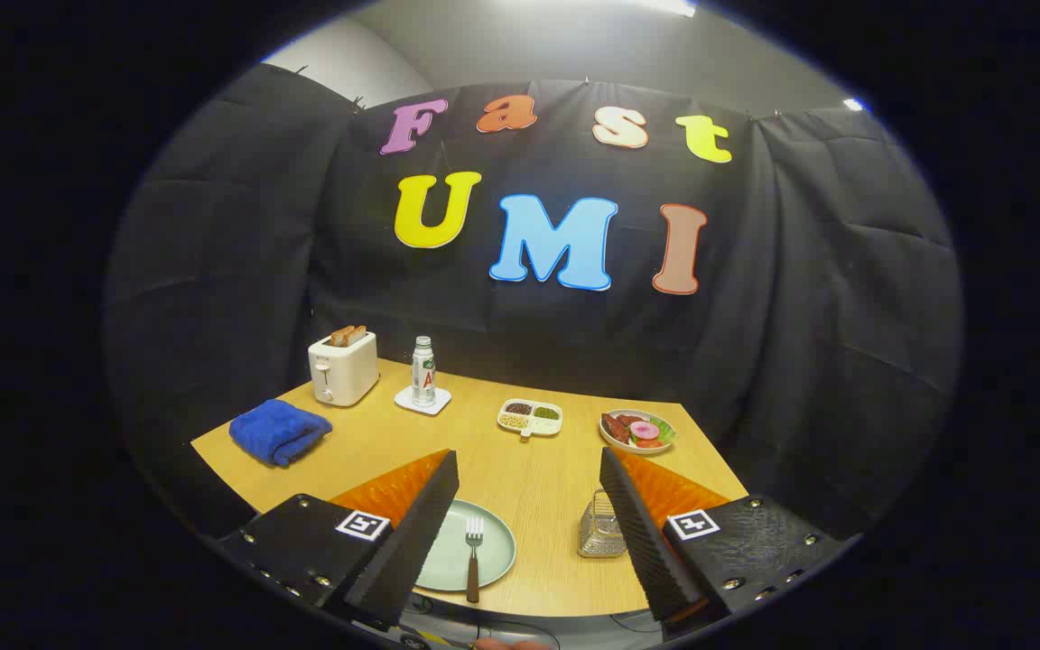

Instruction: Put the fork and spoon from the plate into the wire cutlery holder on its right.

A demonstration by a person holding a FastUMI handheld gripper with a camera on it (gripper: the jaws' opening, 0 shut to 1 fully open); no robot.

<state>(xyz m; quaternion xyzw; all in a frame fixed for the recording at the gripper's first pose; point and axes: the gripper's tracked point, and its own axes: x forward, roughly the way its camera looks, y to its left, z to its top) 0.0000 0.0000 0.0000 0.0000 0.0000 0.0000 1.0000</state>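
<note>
Fork (473,557) lies on plate (475,551) at near bench (538,478) edge, handle toward camera, between tool (529,469) fingers. Wire holder (600,526) just right of plate, partly behind right finger. Tool wide open, holding nothing, above bench. Toaster (343,366), bottle (423,371), blue towel (278,431) beyond.

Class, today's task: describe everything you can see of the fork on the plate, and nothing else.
The fork has silvery metal tines and a dark brown handle, perhaps wood. It lies flat on the pale green plate, tines pointing toward the booth wall, the handle end reaching over the plate's near rim. It sits between the fingers of the open gripper, which does not touch it. The wire cutlery holder stands apart on its right.
</note>
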